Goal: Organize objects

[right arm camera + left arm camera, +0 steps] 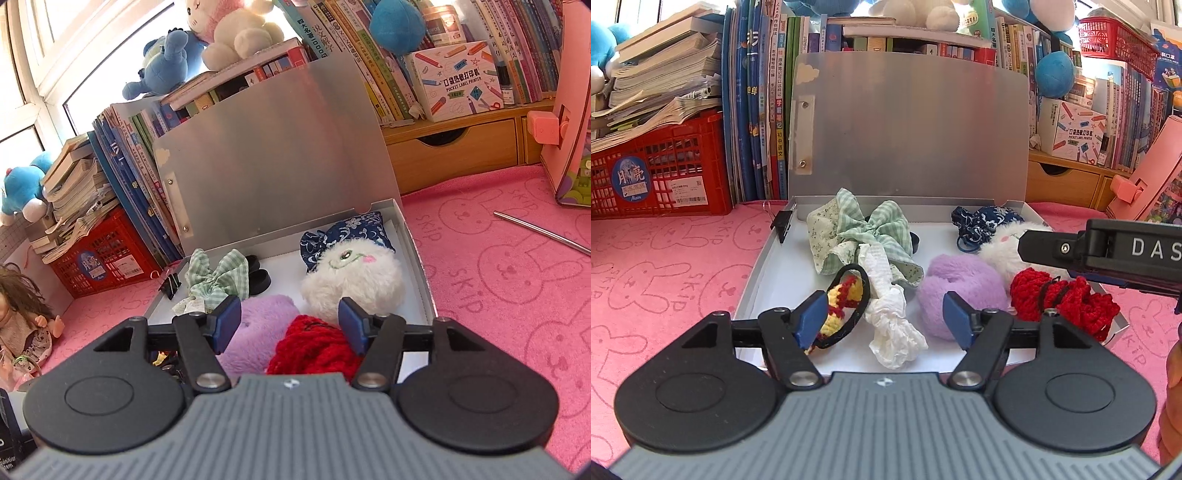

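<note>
An open grey box (768, 273) with its lid (908, 125) upright holds soft items: a green checked bow (864, 229), a white crumpled tissue (890, 317), a yellow-red crochet piece with a black band (846, 295), a purple fluffy ball (964, 288), a red crochet piece (1067, 299), a white fluffy toy (351, 277) and a blue patterned pouch (982, 221). My left gripper (886, 321) is open and empty above the tissue. My right gripper (288, 321) is open and empty above the red crochet piece (314, 347); it also shows in the left wrist view (1100, 251).
A pink bunny-print cloth (665, 280) covers the table. A red crate (661, 173) with books stands back left, rows of books (757, 110) behind the box, a wooden drawer unit (454, 147) and a pink box (569, 122) at right. A metal rod (539, 230) lies on the cloth. A doll (26, 317) sits far left.
</note>
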Demonstrator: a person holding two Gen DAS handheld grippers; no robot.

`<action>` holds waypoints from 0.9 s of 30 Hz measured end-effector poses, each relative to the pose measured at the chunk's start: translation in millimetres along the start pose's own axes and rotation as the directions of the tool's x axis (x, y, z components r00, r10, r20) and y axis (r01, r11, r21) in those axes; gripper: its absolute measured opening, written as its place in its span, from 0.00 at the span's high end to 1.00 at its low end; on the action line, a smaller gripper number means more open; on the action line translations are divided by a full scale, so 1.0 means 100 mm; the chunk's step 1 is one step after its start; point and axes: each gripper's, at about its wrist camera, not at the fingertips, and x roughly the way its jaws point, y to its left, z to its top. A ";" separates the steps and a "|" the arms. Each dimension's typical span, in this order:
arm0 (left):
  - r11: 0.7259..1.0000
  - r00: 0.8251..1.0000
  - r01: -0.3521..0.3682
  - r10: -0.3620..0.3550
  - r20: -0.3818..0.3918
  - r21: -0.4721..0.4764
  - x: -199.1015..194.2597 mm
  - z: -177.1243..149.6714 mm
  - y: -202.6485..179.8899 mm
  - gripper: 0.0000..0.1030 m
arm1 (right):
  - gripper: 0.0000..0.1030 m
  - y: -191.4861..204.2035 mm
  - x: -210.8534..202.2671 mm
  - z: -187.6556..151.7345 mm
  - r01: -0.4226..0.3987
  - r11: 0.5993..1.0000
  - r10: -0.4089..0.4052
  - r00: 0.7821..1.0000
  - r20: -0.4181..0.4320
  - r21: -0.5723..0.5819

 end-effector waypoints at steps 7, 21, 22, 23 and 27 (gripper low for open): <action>1.000 1.000 0.007 -0.007 0.014 0.000 -0.31 -0.04 0.00 0.15 | 0.18 0.07 -0.33 -0.01 0.021 0.998 -0.018 0.998 0.058 -0.052; 0.998 0.998 0.055 -0.055 0.011 0.001 -0.97 -0.51 -0.07 0.06 | 0.03 0.16 -0.97 -0.41 0.075 0.977 -0.059 0.995 0.086 -0.201; 0.998 0.998 0.057 -0.057 0.007 -0.007 -1.02 -0.56 -0.07 0.05 | 0.02 0.17 -1.00 -0.45 0.075 0.975 -0.059 0.995 0.085 -0.208; 0.998 0.998 0.059 -0.059 0.004 -0.011 -1.05 -0.60 -0.07 0.05 | 0.02 0.17 -1.04 -0.49 0.075 0.974 -0.058 0.995 0.084 -0.214; 0.999 0.999 0.039 -0.040 -0.008 -0.019 -1.18 -0.78 -0.06 0.04 | 0.01 0.19 -1.18 -0.63 0.090 0.964 -0.070 0.994 0.086 -0.249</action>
